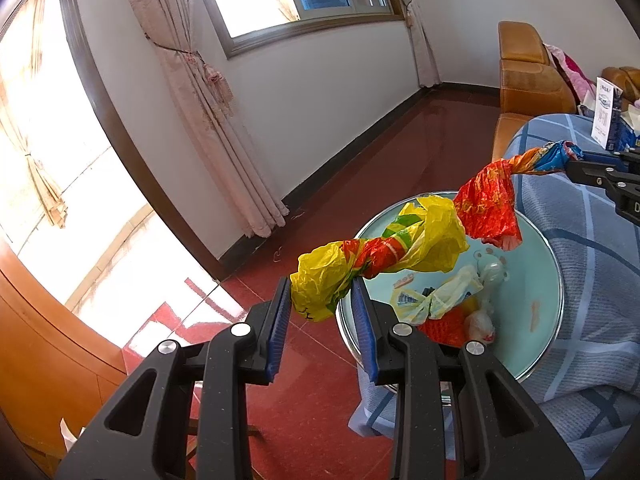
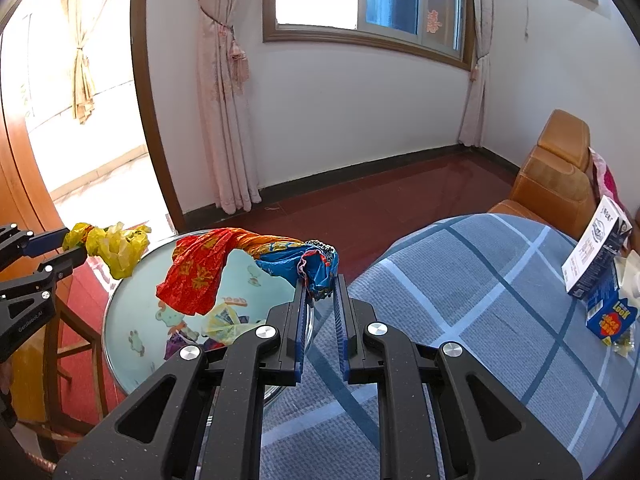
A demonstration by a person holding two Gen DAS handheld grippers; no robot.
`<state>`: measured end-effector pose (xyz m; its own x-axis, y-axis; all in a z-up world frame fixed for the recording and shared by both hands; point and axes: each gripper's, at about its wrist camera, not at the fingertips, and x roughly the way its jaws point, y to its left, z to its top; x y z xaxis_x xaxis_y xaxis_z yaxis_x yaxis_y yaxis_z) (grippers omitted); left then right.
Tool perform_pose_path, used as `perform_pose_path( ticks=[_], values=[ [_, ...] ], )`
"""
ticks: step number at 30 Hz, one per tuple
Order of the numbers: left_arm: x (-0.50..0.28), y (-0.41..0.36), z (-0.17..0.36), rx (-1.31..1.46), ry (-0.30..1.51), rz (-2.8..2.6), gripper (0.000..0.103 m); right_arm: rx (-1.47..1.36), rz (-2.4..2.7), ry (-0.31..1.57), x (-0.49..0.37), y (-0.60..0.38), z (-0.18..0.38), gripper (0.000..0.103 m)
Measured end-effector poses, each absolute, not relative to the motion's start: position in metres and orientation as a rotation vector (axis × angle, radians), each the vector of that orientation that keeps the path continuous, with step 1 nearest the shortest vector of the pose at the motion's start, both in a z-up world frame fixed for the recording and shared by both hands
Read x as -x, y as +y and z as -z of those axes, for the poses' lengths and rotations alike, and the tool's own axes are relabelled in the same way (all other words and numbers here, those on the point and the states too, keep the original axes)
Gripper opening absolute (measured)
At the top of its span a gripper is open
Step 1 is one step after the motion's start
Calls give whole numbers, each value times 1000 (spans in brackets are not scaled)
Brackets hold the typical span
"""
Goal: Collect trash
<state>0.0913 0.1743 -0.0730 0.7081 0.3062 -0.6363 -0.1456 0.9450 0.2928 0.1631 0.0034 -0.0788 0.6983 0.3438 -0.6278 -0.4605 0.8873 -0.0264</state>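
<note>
A long crumpled plastic bag [image 1: 424,236], yellow, red and blue, hangs stretched in the air between my two grippers. My left gripper [image 1: 322,292] is shut on its yellow end [image 1: 316,284]. My right gripper [image 2: 320,286] is shut on its blue end [image 2: 316,264]; it also shows in the left wrist view [image 1: 576,162]. The left gripper shows at the left edge of the right wrist view [image 2: 66,248]. Below the bag a round pale-blue tray [image 1: 532,280] holds several crumpled wrappers [image 1: 444,300].
The tray [image 2: 136,320] rests beside a blue plaid cloth [image 2: 460,300] that bears a white carton [image 2: 596,248] and a blue box [image 2: 610,316]. An orange leather sofa [image 2: 556,176] stands at the right. Red tiled floor [image 1: 312,400], curtains and a doorway lie beyond.
</note>
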Motion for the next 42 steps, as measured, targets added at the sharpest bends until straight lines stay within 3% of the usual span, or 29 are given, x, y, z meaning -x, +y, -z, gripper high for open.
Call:
perform_pose_path(
  ticks=[12, 13, 14, 16, 18, 25, 33, 35, 42],
  values=[
    [-91, 170, 72, -218, 745, -220, 35, 177, -470, 659, -162, 4, 76, 15],
    [-90, 170, 71, -216, 743, -216, 39, 172, -481, 663, -162, 5, 76, 18],
    [-89, 169, 71, -218, 739, -220, 51, 167, -500, 669, -162, 6, 76, 27],
    [-88, 169, 69, -221, 731, -212, 52, 174, -501, 655, -158, 8, 75, 43],
    [-87, 169, 68, -216, 730, -209, 52, 176, -499, 654, -157, 8, 75, 43],
    [-78, 170, 56, -168, 673, -208, 76, 126, -463, 634, -142, -17, 66, 56],
    [-64, 158, 39, -141, 601, -187, 82, 81, -397, 569, -113, -51, 47, 58],
    [-60, 158, 32, -129, 577, -189, 88, 78, -382, 552, -109, -55, 42, 58],
    [-53, 158, 19, -112, 537, -191, 90, 63, -364, 515, -96, -64, 32, 61]
  ],
)
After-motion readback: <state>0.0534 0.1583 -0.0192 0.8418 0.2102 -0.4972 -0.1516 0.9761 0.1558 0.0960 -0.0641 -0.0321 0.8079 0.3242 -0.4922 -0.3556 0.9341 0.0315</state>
